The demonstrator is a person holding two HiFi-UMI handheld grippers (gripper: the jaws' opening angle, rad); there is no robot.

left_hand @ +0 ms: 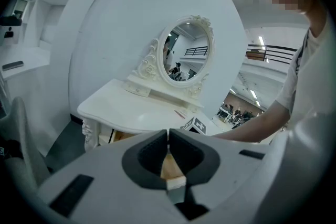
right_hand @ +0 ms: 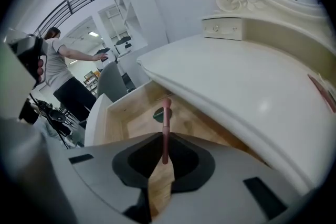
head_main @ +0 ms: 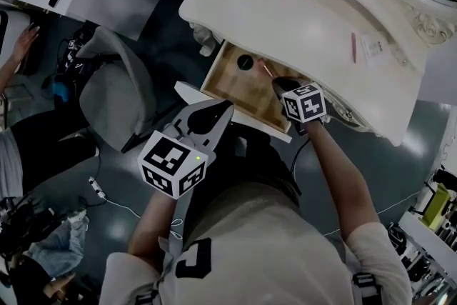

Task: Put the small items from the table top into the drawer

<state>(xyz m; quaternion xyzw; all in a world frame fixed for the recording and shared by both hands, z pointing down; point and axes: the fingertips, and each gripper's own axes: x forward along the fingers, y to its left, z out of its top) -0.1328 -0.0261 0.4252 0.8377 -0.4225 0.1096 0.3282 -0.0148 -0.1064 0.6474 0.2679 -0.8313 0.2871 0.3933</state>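
Note:
The white dressing table (head_main: 300,3) has its wooden drawer (head_main: 235,86) pulled open. My right gripper (head_main: 280,83) hangs over the drawer's right part, shut on a thin pink stick (head_main: 267,70) that points out from the jaws over the drawer floor (right_hand: 131,120). In the right gripper view the stick (right_hand: 166,126) runs up between the pads. A dark round item (head_main: 245,62) lies in the drawer. Another pink stick (head_main: 353,47) lies on the table top. My left gripper (head_main: 223,108) hovers in front of the drawer, shut and empty (left_hand: 168,136).
An oval mirror (left_hand: 186,52) in an ornate frame stands at the back of the table. A small white item (head_main: 372,48) lies beside the pink stick on top. A grey chair (head_main: 114,89) stands to the left, and a person's hand and sleeve show farther left.

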